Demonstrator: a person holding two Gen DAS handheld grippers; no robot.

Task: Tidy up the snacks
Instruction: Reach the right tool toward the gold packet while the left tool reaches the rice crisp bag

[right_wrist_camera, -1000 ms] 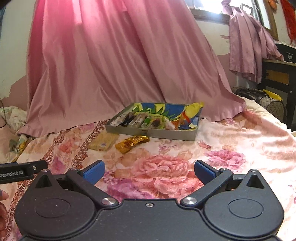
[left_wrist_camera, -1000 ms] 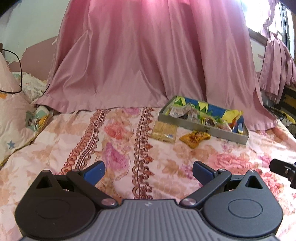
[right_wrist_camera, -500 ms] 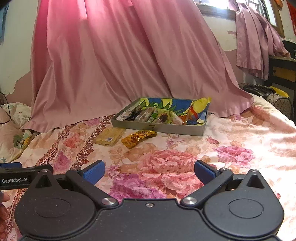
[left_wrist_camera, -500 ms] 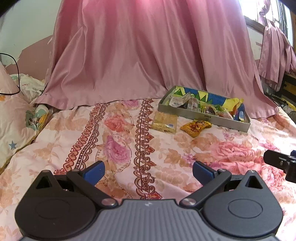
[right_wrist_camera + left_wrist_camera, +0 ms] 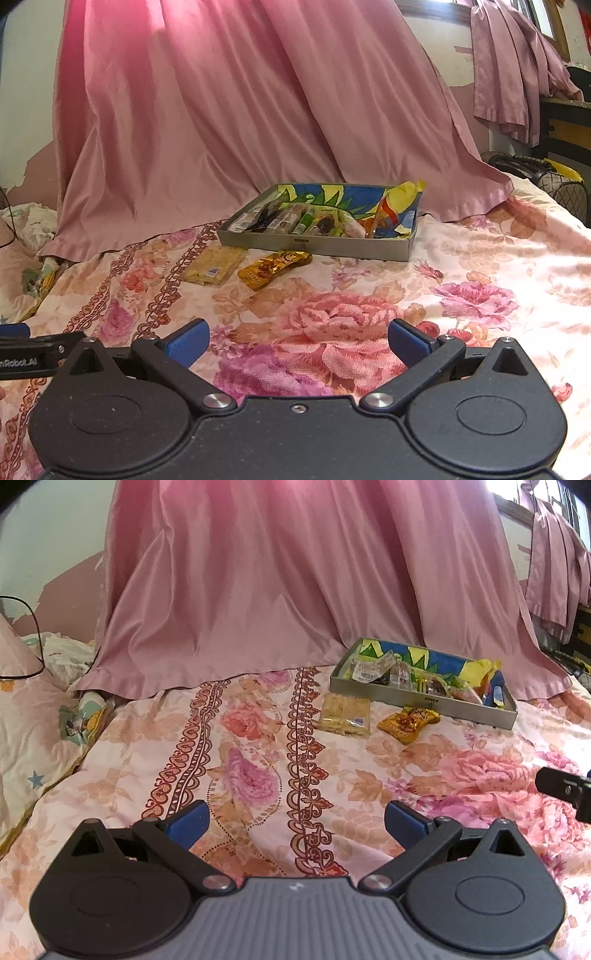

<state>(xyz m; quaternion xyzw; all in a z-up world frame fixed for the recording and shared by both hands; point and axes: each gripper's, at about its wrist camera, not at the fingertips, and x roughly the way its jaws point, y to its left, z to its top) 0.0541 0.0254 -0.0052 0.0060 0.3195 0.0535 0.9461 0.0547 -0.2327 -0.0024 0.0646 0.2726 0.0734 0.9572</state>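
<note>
**Snack Sorting: Both Grippers Poised, Two Packets Outside the Tray**

The left gripper [image 5: 295, 819] and the right gripper [image 5: 297, 341] hang low over the bed [image 5: 480, 258], side by side, both aimed at the snacks. On each, the blue fingers [image 5: 186, 821] stand wide apart with nothing between them. This spacing suits an approach: either tool can straddle a flat packet without further adjustment.

The grey tray [image 5: 317, 249] sits at the far side of the floral bedspread, just in front of the pink curtain [image 5: 221, 110]. It already holds a row of wrapped snacks lying side by side, with a yellow packet [image 5: 400, 197] leaning upright at its right end.

Two items lie on the bedspread just beside the tray's near wall:

- a pale yellow cracker packet [image 5: 214, 266], flat, to the left;
- a gold wrapper [image 5: 275, 266], flat, to its right.

Judged from this layout, these two are the remaining work. Both lie well apart from the grippers, so a forward reach is needed first. The soft bedding may yield under a descending finger.
</note>
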